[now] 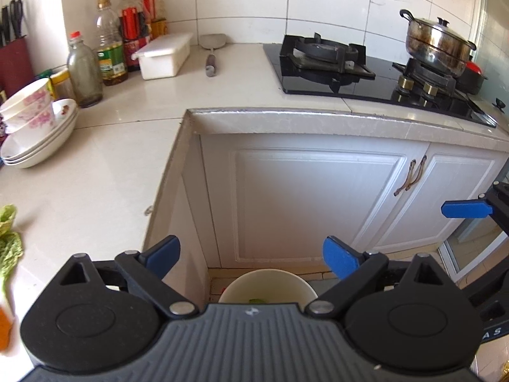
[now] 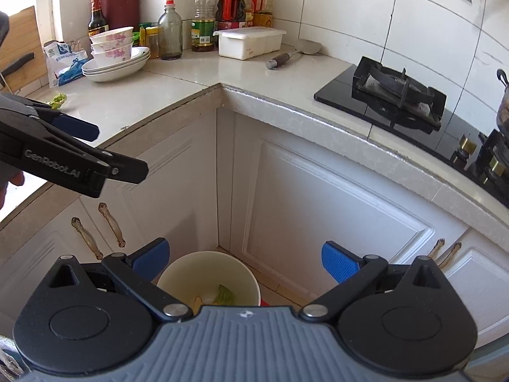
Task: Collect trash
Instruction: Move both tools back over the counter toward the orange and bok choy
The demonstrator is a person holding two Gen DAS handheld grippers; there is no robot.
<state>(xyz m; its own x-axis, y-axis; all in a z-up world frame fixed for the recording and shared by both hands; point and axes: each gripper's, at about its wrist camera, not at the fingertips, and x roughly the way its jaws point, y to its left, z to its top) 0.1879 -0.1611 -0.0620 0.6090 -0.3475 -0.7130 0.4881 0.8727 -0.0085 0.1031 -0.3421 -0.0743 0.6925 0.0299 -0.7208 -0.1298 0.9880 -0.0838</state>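
1. Bin [image 2: 208,278] stands on the floor in the inner corner under the counter [image 1: 127,146], directly below both grippers; green and yellow scraps already lie inside it.
2. Left gripper [image 1: 251,259] is released, jaws wide apart with nothing between them, tilted down over the bin.
3. Right gripper [image 2: 245,262] is likewise spread and empty, angled down at the bin from the other side.
4. More trash is still to collect: a leafy green scrap [image 1: 9,238] lies on the counter at the far left of the left view, with an orange piece [image 1: 4,328] near it.
5. Advice for the step: swing the left gripper over the leaf with jaws kept wide, come down steeply, pinch the thick bunched part, and lift clear of the counter edge before returning above the bin.
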